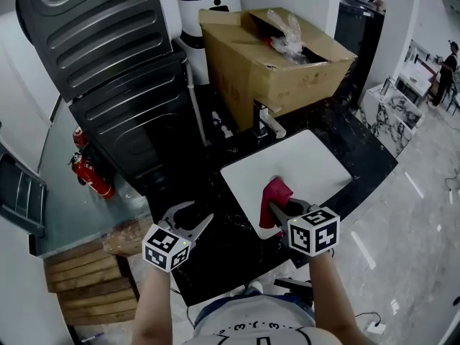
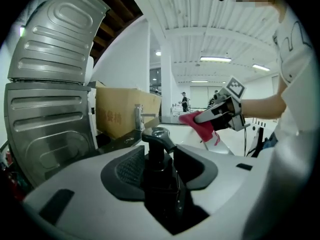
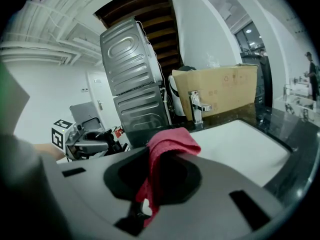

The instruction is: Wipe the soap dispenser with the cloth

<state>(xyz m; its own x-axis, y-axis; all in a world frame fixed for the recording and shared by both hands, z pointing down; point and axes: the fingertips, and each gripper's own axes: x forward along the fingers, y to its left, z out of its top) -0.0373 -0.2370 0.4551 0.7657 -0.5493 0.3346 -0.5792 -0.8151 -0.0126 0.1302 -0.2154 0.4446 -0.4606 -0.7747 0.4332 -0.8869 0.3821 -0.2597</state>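
A black pump soap dispenser (image 2: pixel 159 181) stands upright between the jaws of my left gripper (image 2: pixel 162 156). Its body fills the gap, and both dark pads seem to press on its sides. In the head view the left gripper (image 1: pixel 195 215) is over the black counter, left of the sink, where the dispenser is hard to make out. My right gripper (image 3: pixel 161 170) is shut on a red cloth (image 3: pixel 169 143) that drapes over and down between its jaws. The right gripper (image 1: pixel 279 208) holds the cloth (image 1: pixel 277 191) above the sink's near edge, apart from the dispenser.
The white sink (image 1: pixel 309 157) is set in a black marble counter (image 1: pixel 230 254), with a chrome faucet (image 1: pixel 267 123) behind it. A big cardboard box (image 1: pixel 273 56) stands at the back. A grey ribbed metal appliance (image 1: pixel 108 56) rises at the left, with red fire extinguishers (image 1: pixel 90 171) beside it.
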